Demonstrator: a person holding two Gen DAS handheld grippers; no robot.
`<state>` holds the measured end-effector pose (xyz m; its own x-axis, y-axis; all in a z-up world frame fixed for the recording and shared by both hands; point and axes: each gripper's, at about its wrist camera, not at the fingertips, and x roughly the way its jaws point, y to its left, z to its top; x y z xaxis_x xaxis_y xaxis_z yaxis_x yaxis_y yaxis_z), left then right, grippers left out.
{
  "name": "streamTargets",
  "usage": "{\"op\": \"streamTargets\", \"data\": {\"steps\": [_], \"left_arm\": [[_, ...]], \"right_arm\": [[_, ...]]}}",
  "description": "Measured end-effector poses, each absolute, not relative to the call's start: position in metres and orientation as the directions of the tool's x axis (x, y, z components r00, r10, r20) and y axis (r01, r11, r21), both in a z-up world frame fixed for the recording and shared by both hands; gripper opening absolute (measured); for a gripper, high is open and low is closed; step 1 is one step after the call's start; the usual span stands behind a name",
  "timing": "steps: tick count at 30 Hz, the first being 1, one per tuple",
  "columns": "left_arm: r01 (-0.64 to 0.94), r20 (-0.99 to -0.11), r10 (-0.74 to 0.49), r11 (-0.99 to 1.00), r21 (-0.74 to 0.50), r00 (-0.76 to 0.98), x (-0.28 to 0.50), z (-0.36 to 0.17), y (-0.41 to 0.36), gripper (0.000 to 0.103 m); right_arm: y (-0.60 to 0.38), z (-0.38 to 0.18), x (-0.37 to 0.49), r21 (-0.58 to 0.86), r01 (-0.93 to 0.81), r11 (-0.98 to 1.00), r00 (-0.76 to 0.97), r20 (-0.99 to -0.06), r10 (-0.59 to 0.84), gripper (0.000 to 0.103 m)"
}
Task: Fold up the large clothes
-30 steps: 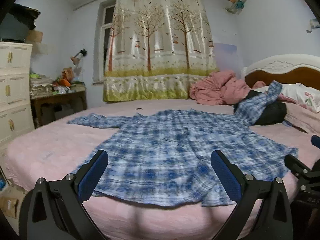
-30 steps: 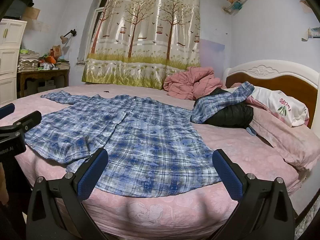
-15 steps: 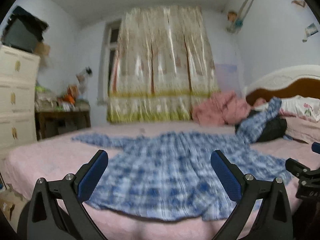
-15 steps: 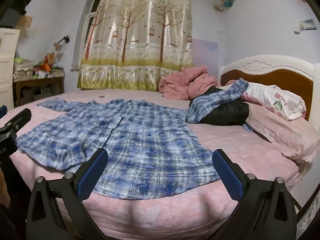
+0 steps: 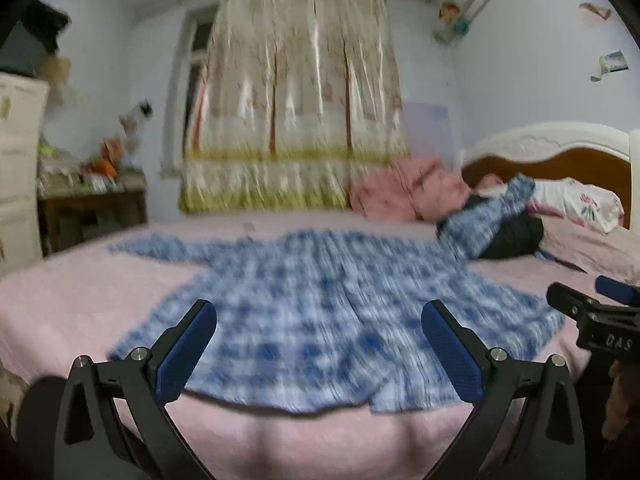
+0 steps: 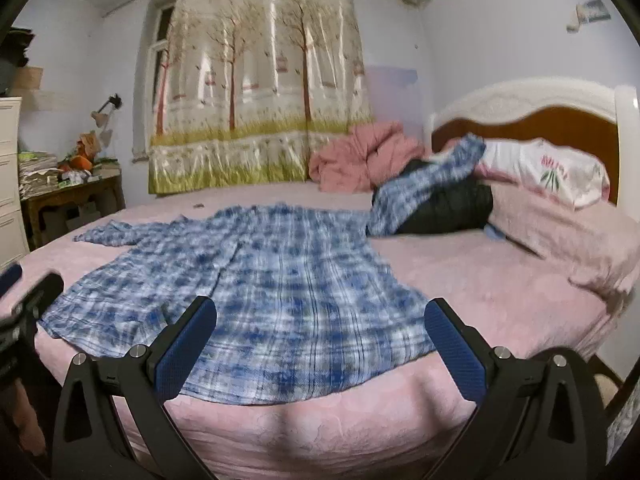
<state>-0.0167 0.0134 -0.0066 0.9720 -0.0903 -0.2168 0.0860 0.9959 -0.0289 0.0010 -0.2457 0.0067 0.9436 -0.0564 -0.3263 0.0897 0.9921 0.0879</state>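
Note:
A blue and white plaid shirt [image 5: 320, 312] [image 6: 280, 280] lies spread flat on the pink bed [image 5: 60, 300] [image 6: 500, 280]. One sleeve stretches to the far left; the other drapes over a black bundle [image 6: 444, 208] near the pillows. My left gripper [image 5: 318, 348] is open, low at the bed's front edge, facing the shirt's hem with nothing between its fingers. My right gripper [image 6: 320, 348] is also open and empty, at the hem's right part. Each gripper shows at the edge of the other's view: the right one [image 5: 592, 312] and the left one [image 6: 28, 296]. The left wrist view is blurred.
A pink quilt [image 6: 360, 160] is heaped at the far side of the bed. Pillows [image 6: 552, 176] lean on a white and brown headboard [image 6: 540, 116] at right. A tree-print curtain [image 6: 260, 80] hangs behind. A cluttered wooden table [image 6: 68, 196] and white drawers [image 5: 16, 168] stand at left.
Both grippers have dropped lower toward the bed's front edge, so the shirt looks flatter and farther up. Both stay open. The shirt has not moved.

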Motion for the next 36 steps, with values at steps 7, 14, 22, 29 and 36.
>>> {"op": "streamTargets", "data": {"steps": [7,14,22,29,36], "left_arm": [[0.025,-0.495,-0.168,0.959,-0.282,0.852,0.032,-0.039,0.035,0.100],[-0.076,-0.623,-0.212,0.912,-0.403,0.753,0.056,-0.077,0.062,0.090],[-0.063,-0.641,-0.177,0.941,-0.333,0.747,0.070,-0.078,0.050,0.094],[-0.067,-0.614,-0.248,0.894,-0.443,0.749,0.078,-0.080,0.060,0.103],[-0.030,-0.601,-0.179,0.946,-0.322,0.779,0.086,-0.066,0.054,0.033]], "right_arm": [[-0.256,-0.024,0.030,0.256,0.001,0.967,0.853,-0.504,0.133,0.095],[-0.266,-0.067,0.057,0.430,0.029,0.902,0.722,-0.633,0.279,0.083],[-0.268,-0.075,0.066,0.448,0.061,0.892,0.707,-0.651,0.278,0.082],[-0.249,-0.068,0.090,0.321,0.104,0.941,0.708,-0.689,0.156,0.082],[-0.266,-0.065,0.098,0.361,0.125,0.924,0.717,-0.677,0.168,0.032]]}}
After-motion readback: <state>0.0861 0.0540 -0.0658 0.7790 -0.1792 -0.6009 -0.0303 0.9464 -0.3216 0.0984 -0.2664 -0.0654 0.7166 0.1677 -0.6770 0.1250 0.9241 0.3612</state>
